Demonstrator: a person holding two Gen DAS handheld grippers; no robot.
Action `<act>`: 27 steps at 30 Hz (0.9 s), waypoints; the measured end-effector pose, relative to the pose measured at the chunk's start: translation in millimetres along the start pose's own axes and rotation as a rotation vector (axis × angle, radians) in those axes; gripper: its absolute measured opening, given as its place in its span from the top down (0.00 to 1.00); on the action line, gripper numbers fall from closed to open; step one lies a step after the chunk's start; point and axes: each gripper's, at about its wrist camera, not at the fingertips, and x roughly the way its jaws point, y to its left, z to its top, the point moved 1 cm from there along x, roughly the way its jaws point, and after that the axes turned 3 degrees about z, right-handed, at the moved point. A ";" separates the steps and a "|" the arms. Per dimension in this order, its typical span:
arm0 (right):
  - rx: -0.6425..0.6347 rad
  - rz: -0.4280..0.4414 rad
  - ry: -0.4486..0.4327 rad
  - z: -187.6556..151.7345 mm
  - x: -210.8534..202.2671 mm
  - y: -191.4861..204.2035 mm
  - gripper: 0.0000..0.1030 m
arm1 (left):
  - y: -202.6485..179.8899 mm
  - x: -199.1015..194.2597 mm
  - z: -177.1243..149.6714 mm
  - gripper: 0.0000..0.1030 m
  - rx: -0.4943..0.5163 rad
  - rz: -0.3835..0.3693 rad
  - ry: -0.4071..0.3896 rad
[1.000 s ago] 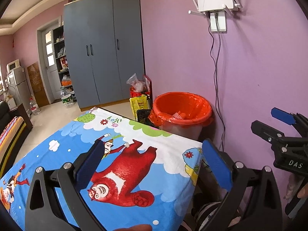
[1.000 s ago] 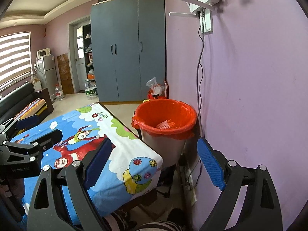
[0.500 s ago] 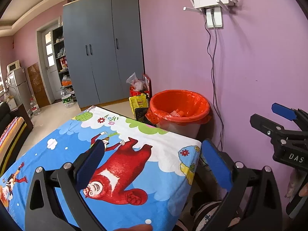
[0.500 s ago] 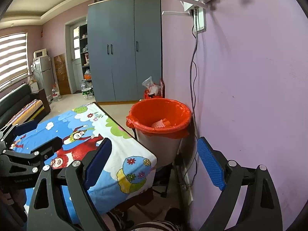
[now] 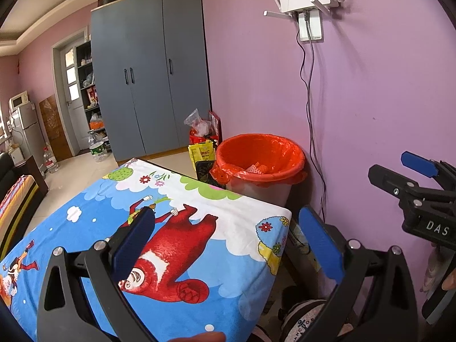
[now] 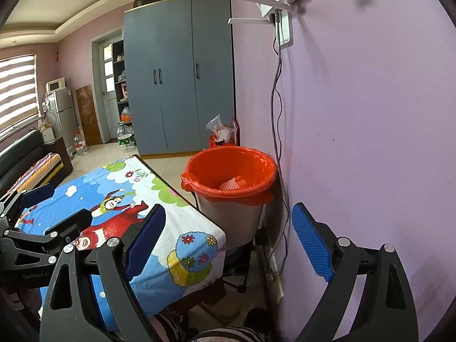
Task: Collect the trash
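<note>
Both grippers, left gripper (image 5: 228,245) and right gripper (image 6: 228,236), are held wide and empty; trash bin (image 6: 230,171) at 12 o'clock already holds trash, so remaining trash must be located

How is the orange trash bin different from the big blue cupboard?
The trash bin is round and low; the cupboard is boxy and reaches almost to the ceiling. The trash bin is open on top with an orange bag lining it and some trash inside; the cupboard has its doors shut. The trash bin sits near the table; the cupboard stands farther back. Both stand on the floor by the purple wall.
</note>
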 end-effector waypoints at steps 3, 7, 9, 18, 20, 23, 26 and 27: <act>-0.002 -0.002 -0.002 -0.5 -1.2 0.1 0.18 | 0.1 0.0 -0.1 0.05 -0.001 0.000 0.000; -0.001 -0.003 -0.003 -0.6 -1.5 -0.2 0.18 | -0.2 0.0 0.0 0.05 0.000 -0.001 0.001; -0.001 -0.005 -0.003 -0.9 -1.9 -0.4 0.18 | 0.1 -0.1 0.0 0.05 0.000 0.001 0.000; 0.000 -0.006 -0.003 -0.2 -2.4 -1.0 0.18 | -1.9 -0.5 -0.8 0.05 0.002 -0.002 0.002; 0.000 -0.006 -0.002 -0.4 -2.2 -0.9 0.18 | -1.5 -0.5 -0.8 0.05 0.004 -0.002 0.005; 0.000 -0.005 0.001 -0.5 -2.2 -0.8 0.18 | -1.2 -0.2 -1.5 0.05 0.002 0.000 0.009; 0.002 -0.002 0.003 0.1 -2.8 -0.5 0.18 | 0.9 -1.4 -2.3 0.05 -0.002 0.002 0.008; 0.002 -0.002 0.002 -0.3 -3.4 0.2 0.18 | 0.8 -1.6 -2.0 0.05 -0.002 0.003 0.007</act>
